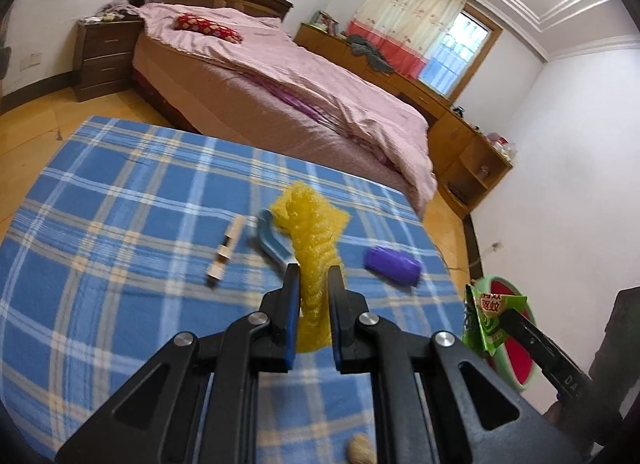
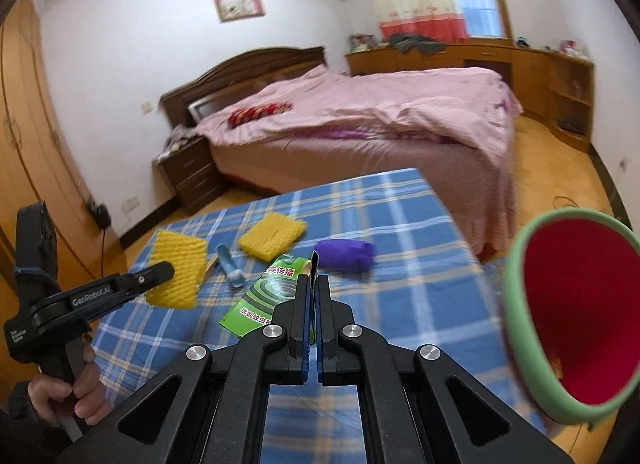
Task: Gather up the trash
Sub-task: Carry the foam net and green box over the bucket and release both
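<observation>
1. Trash in the left wrist view: yellow foam net [image 1: 316, 264] clenched by the left gripper [image 1: 314, 276] above the checked worktop [image 1: 120, 204]; purple roll [image 1: 393, 265] lies nearby.
2. Right wrist view: right gripper [image 2: 313, 284] fingers pinch the green box [image 2: 264, 296] beside the green-rimmed bin [image 2: 524, 324].

My left claw [image 1: 313, 278] is matte black with blue pads lining its fingers and round silver pivot screws on the linkage arms. My right claw [image 2: 313, 284] matches it: black triangular cut-out arms, blue pads. White lettering marks the left one's side, above its black handle in my hand [image 2: 70, 398].
</observation>
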